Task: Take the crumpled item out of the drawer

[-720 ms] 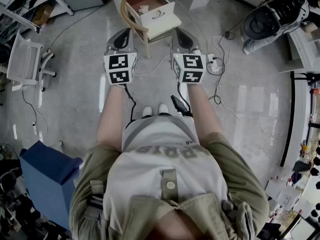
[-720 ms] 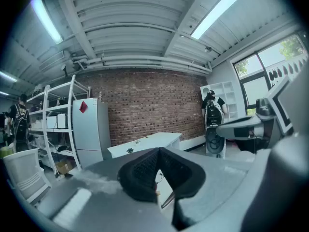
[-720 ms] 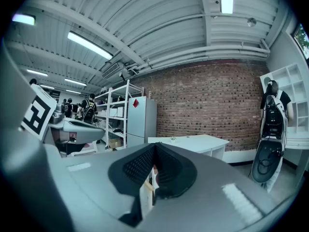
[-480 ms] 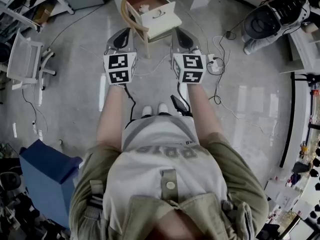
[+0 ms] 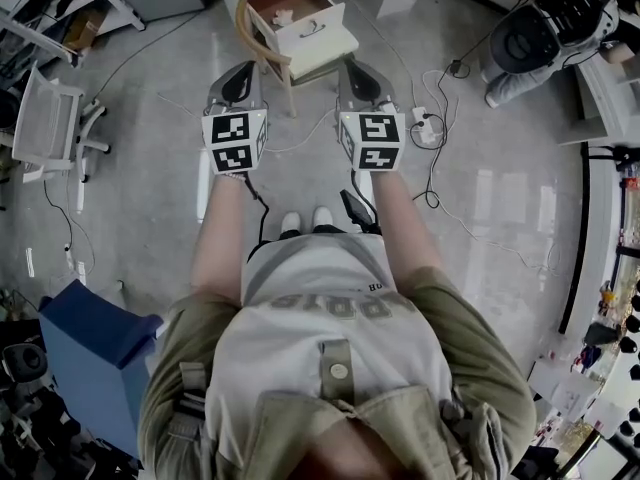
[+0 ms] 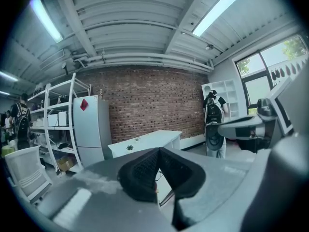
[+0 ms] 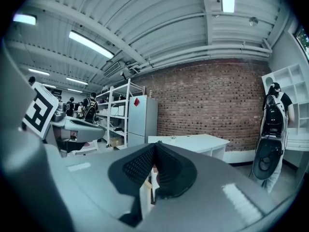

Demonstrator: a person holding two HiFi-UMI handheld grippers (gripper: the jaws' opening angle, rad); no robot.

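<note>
In the head view a white cabinet's drawer (image 5: 318, 36) stands pulled out ahead of me, and a small pale crumpled item (image 5: 284, 16) lies on its reddish floor. Both grippers are held side by side above the floor, short of the drawer. My left gripper (image 5: 241, 74) is shut and holds nothing. My right gripper (image 5: 360, 71) is also shut and empty. In the left gripper view the black pads (image 6: 145, 170) meet, with the white cabinet (image 6: 145, 143) beyond them. The right gripper view shows its pads (image 7: 140, 166) pressed together the same way.
A curved wooden chair back (image 5: 262, 43) stands just left of the drawer. Cables (image 5: 430, 158) trail over the grey floor at the right. A white office chair (image 5: 50, 118) is at the left, a blue bin (image 5: 95, 353) nearer me. A person (image 7: 273, 129) stands by the brick wall.
Both grippers and the person's feet have moved a little forward towards the drawer. The jaws stayed shut.
</note>
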